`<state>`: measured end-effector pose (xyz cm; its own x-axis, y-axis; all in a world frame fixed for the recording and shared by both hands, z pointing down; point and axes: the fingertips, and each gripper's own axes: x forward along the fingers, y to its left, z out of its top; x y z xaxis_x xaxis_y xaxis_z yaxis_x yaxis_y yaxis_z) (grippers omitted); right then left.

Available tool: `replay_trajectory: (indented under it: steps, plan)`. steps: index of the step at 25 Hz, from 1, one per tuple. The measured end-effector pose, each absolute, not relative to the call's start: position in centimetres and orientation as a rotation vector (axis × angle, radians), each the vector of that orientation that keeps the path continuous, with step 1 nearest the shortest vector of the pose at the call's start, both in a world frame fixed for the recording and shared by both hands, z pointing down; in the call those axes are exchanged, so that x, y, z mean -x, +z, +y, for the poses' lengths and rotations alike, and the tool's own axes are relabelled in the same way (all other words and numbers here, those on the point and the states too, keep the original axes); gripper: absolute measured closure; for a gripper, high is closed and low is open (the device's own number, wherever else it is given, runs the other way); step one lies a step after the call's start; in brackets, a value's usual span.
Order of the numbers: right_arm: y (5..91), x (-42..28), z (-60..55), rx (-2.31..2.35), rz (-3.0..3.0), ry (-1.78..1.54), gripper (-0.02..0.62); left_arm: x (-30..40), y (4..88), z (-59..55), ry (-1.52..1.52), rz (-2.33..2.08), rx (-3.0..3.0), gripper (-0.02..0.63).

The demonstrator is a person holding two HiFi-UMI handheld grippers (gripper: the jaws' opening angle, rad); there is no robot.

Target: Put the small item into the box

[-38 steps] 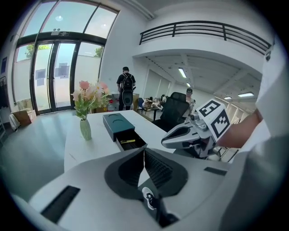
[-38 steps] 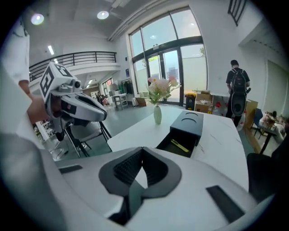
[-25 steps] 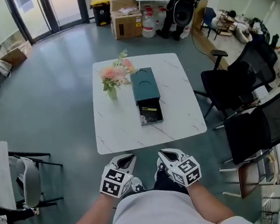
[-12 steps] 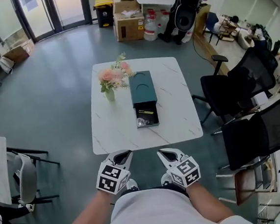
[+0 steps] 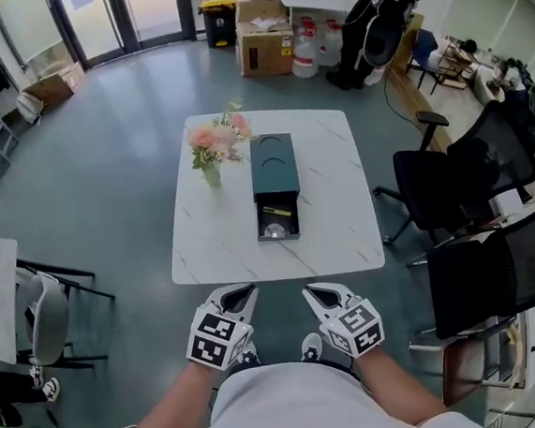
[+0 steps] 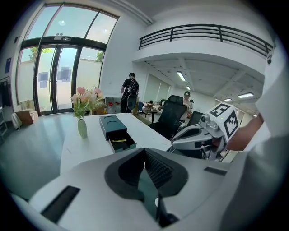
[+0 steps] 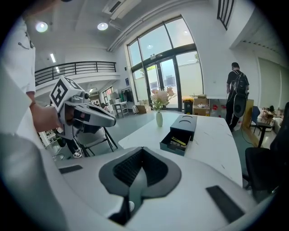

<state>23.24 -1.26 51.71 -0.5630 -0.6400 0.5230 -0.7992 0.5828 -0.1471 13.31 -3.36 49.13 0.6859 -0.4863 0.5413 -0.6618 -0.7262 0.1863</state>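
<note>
Hardly anything has moved: left gripper [image 5: 237, 298] and right gripper [image 5: 319, 296], both pressed together and empty, hover short of the table [image 5: 335, 213], where a careless reach toward the box [image 5: 273, 165] could topple the vase [image 5: 211, 175].

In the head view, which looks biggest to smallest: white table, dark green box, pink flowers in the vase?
1. white marble table
2. dark green box with open drawer
3. pink flowers in the vase, close to the box

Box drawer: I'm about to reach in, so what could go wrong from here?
1. The vase of flowers stands close beside the box, on the side of the left gripper; a reach there might tip it.
2. The drawer is open and holds things; a nudge from the shut right gripper could slide the box.
</note>
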Motion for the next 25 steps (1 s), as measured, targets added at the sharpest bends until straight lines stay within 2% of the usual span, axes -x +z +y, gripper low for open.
replay_trajectory:
  steps: [25]
  plan:
    - [51.7,-25.4,0.6,-1.122,-2.437,0.526,0.580,-15.7,48.4,-1.6,0.682,-0.943,-2.521,0.589]
